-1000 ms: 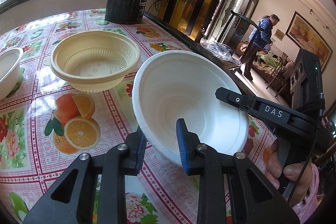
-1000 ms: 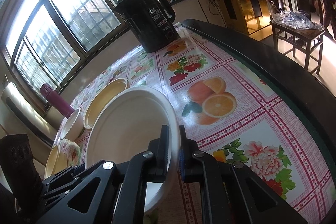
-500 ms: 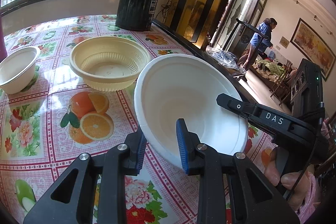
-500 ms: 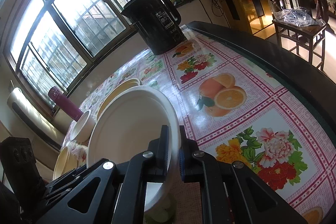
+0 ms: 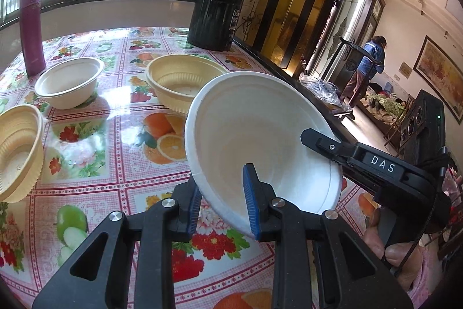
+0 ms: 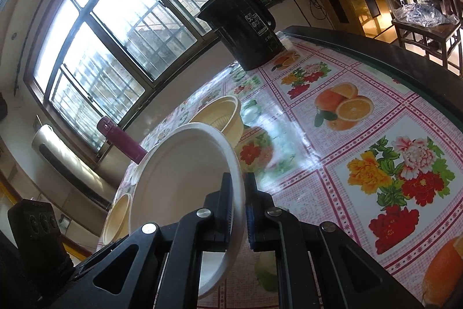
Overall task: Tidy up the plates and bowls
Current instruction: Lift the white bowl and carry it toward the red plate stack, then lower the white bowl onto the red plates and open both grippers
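**White bowl lifted and tilted, carried between both grippers**

Since a second ago the white bowl (image 5: 260, 135) has risen off the worktop (image 5: 121, 135) and tipped further toward the left, and the left wrist view now takes in more of the scene: a second white bowl and a maroon flask by the window have come into sight.

Going from the largest: the worktop, under its fruit-and-flower cloth, carries a black kettle (image 5: 217, 10) at the far edge. In front of it stands a ribbed yellow bowl (image 5: 176, 77), with the small white bowl (image 5: 69, 81) to its left and another yellow bowl (image 5: 17, 152) at the near left edge. The maroon flask (image 5: 31, 28) stands upright beyond them.

The white bowl is held in the air above the near part of the worktop. The right gripper (image 6: 238, 210) has its jaws clamped on the bowl's rim. The left gripper (image 5: 222, 201) straddles the opposite wall, one blue pad inside and one outside; its jaws look set against the wall, though a slight gap cannot be ruled out.

The step in hand appears to be the carry: bringing this bowl toward its like. The next move probably calls for levelling it, travelling left over the yellow bowl, and lowering it squarely into the small white bowl so the two nest, before either grip lets go.
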{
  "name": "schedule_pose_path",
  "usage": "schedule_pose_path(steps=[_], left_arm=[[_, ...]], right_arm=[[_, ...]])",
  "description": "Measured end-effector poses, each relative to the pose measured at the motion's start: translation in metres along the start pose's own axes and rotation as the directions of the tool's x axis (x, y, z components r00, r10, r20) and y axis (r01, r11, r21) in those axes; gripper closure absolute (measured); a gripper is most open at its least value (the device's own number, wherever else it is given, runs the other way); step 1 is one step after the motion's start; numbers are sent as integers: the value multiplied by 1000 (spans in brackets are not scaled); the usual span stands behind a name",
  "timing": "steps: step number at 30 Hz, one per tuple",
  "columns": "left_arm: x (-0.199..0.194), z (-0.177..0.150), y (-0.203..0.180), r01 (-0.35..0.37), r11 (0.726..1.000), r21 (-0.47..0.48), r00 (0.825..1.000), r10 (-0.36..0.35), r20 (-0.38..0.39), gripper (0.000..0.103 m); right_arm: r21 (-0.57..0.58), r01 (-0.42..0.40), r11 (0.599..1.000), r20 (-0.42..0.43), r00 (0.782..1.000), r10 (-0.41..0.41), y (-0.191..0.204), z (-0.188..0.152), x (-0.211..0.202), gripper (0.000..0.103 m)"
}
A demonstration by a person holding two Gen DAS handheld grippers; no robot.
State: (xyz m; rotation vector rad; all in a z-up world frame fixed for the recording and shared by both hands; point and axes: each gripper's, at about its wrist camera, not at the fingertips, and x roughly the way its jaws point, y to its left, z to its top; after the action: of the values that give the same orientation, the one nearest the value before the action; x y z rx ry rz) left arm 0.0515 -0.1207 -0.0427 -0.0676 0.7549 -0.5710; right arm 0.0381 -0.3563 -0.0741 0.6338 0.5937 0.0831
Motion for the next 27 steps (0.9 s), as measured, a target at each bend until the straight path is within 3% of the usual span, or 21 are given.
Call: schedule_pose_path(steps=[6,14,20,27], left_arm=[[-42,-3,15,-41,999,-25,998,42,56,78],[-117,-15,50,-110,988,-110,980,126,154,78],[-175,-27,93,-210,954,-214,943,255,213,78],[-229,-56,148,-329,879,-345,889,412,200,78]], right_arm=[[-22,-71,997,-10,997,71,30,-11,-10,95],[-141,-177,974,-35,984,174,108,-30,-22,94],[-233,-289,928,-119,956,268,180,-57,-11,95],[-293,-434,852,-282,891,357,268,-106,21,94]])
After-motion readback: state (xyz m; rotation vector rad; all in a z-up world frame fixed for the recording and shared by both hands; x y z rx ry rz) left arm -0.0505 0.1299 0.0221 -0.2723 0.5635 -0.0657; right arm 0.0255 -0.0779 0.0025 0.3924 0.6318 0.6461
